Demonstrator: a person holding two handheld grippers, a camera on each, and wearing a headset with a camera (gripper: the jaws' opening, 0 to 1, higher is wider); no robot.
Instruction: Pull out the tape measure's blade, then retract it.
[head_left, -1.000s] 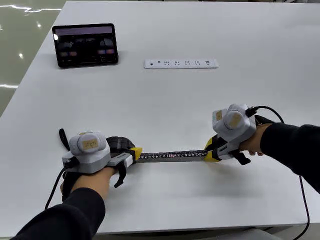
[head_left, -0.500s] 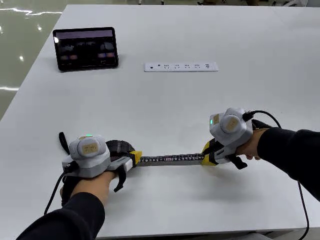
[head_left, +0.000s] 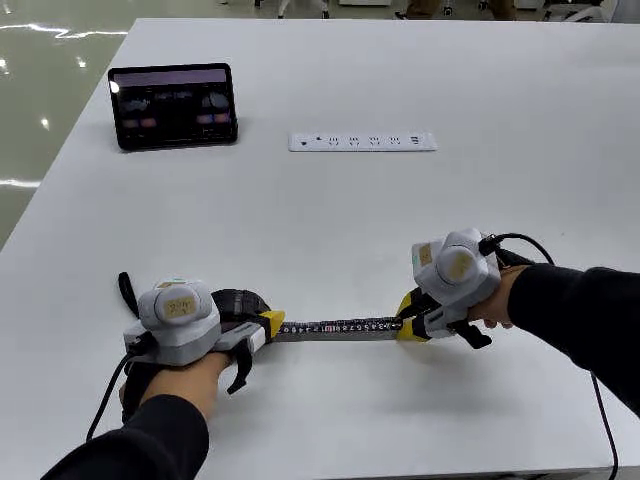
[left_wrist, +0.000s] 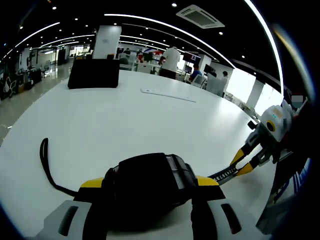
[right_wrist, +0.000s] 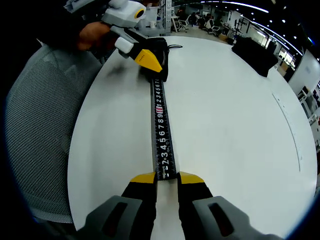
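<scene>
The black tape measure case (head_left: 238, 301) lies near the table's front left, and my left gripper (head_left: 266, 325) is shut on it. In the left gripper view the case (left_wrist: 150, 184) sits between the two jaws, its black strap (left_wrist: 46, 165) trailing left. The blade (head_left: 340, 326) runs flat over the table to my right gripper (head_left: 406, 327). In the right gripper view the numbered blade (right_wrist: 160, 130) ends between the yellow tips of my right gripper (right_wrist: 167, 177), which is shut on the blade's end. The case (right_wrist: 159, 49) lies at its far end.
A dark tablet (head_left: 172, 105) stands at the back left of the white table (head_left: 480, 120). A white power strip (head_left: 363, 142) lies behind the middle. A grey mesh chair back (right_wrist: 35, 130) sits close to the table's front edge.
My right gripper has moved a little left toward the case, so the drawn-out blade is slightly shorter. The left gripper and case have stayed put. The head camera has shifted.
</scene>
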